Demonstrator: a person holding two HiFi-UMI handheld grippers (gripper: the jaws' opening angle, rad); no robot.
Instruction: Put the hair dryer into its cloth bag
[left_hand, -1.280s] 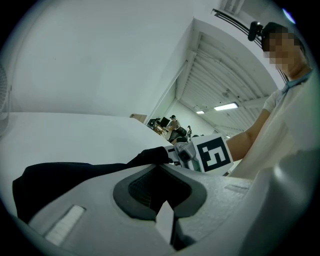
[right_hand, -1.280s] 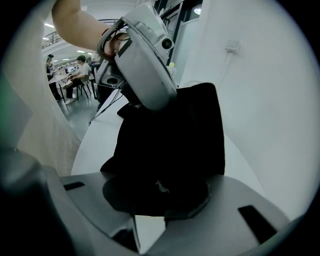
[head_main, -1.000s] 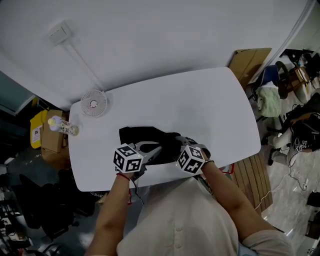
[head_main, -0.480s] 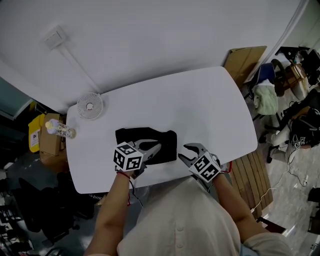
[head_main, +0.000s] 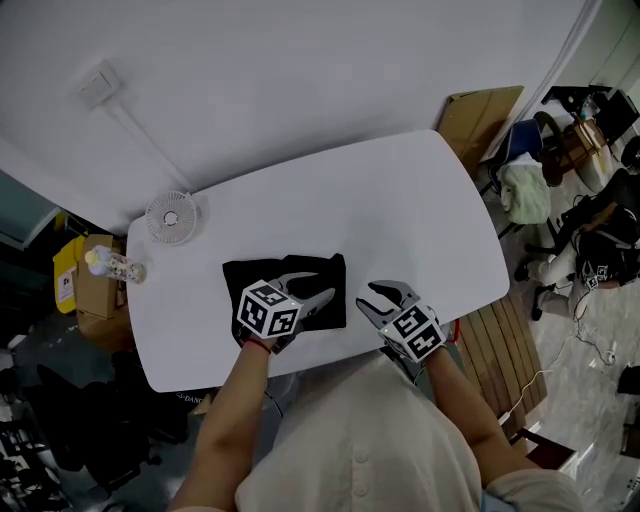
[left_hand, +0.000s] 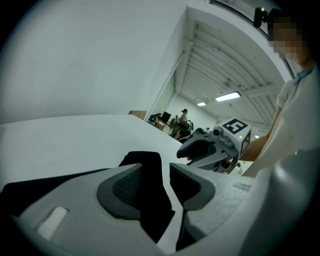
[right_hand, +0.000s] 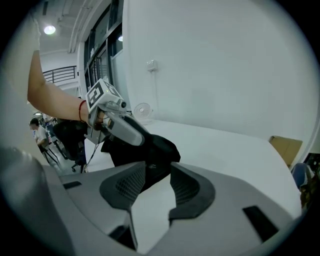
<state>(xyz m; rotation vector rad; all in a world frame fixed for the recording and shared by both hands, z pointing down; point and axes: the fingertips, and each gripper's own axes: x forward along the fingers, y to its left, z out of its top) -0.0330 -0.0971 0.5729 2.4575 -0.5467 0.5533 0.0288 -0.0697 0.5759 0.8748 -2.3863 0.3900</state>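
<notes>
My left gripper (head_main: 322, 287) has just parted its jaws, now loose around the black cloth bag (head_main: 250, 280) lying near the table's (head_main: 400, 210) front edge. My right gripper (head_main: 366, 298), open and empty, has drawn off the bag rightward. No hair dryer shows outside, so I judge it bagged.

This looks like a big work hall or lab. A wide white table with round corners (head_main: 400, 200) stands by a plain white wall (head_main: 300, 70). Past the left gripper (head_main: 325, 287), off to its left, sits a small round white fan (head_main: 167, 216). Far to the right of the right gripper (head_main: 366, 297) are a flat brown cardboard box (head_main: 480, 115) and office chairs piled with clothes (head_main: 525, 190). Long bright lamps (left_hand: 228, 96) hang under a high ribbed white ceiling (left_hand: 225, 60).
</notes>
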